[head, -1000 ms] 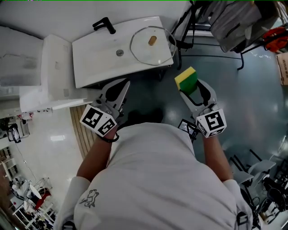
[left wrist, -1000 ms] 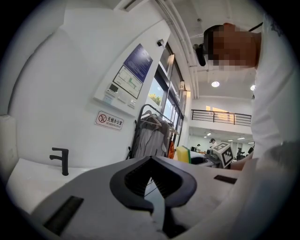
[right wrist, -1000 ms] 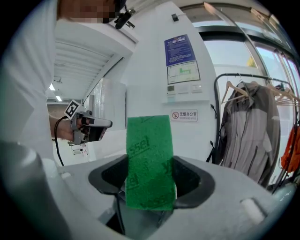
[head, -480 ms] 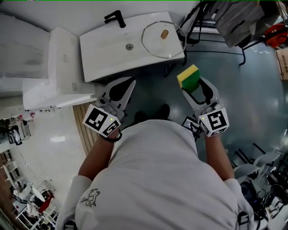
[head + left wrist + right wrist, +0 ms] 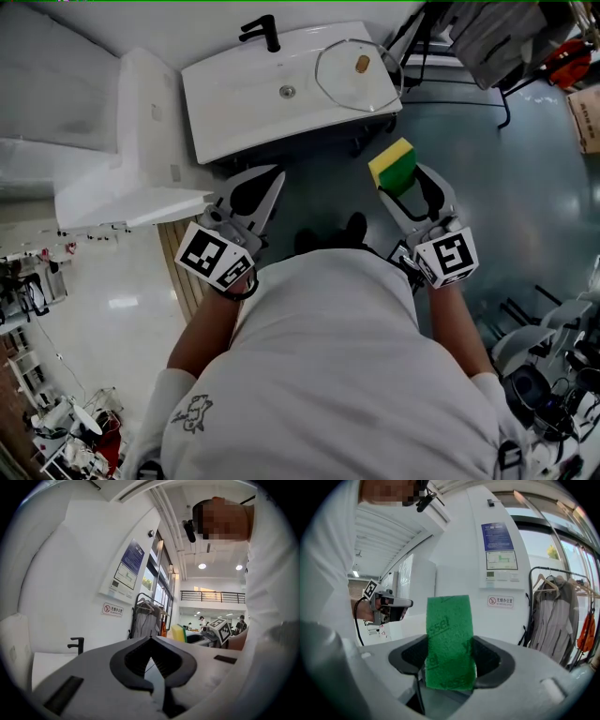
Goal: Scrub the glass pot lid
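Glass pot lid flat, knob up

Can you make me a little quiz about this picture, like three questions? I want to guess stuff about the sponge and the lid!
1. What does the right gripper hold? A) a green and yellow sponge B) a spoon C) nothing
2. True or false: the left gripper is holding the glass pot lid.
3. Fill in: in the head view, the lid lies on the white ____, to the right of the black faucet.
Key: 1 A; 2 false, its jaws are shut on nothing; 3 sink.
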Motion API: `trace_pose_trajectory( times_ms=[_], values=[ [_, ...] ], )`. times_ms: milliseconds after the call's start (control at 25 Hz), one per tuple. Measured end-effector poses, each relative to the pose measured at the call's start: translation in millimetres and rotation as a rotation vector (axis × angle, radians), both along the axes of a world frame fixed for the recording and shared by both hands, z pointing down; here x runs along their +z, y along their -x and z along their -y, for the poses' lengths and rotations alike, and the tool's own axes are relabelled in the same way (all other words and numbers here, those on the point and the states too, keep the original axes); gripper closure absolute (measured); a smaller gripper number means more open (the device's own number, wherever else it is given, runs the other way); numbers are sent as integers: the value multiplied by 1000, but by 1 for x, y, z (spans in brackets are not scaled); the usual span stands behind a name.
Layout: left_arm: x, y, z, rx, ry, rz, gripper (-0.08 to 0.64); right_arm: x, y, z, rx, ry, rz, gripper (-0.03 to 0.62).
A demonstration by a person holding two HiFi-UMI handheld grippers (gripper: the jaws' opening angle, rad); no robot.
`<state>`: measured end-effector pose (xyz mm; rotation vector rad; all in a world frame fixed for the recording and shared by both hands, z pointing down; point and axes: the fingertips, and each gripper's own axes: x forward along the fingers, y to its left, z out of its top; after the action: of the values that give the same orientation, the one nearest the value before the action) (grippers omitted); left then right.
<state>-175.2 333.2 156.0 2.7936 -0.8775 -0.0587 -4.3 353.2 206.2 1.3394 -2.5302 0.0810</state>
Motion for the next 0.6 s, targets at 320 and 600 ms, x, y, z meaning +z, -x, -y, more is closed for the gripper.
trace_pose_trajectory(
  times_ms=[320,600],
  values=[
    [13,32,-22,28,9,1,561,8,40,-25,13,6,4,301],
    [24,47,-24,31,20,-1,561,16,58,-29,24,10,12,301]
  ],
)
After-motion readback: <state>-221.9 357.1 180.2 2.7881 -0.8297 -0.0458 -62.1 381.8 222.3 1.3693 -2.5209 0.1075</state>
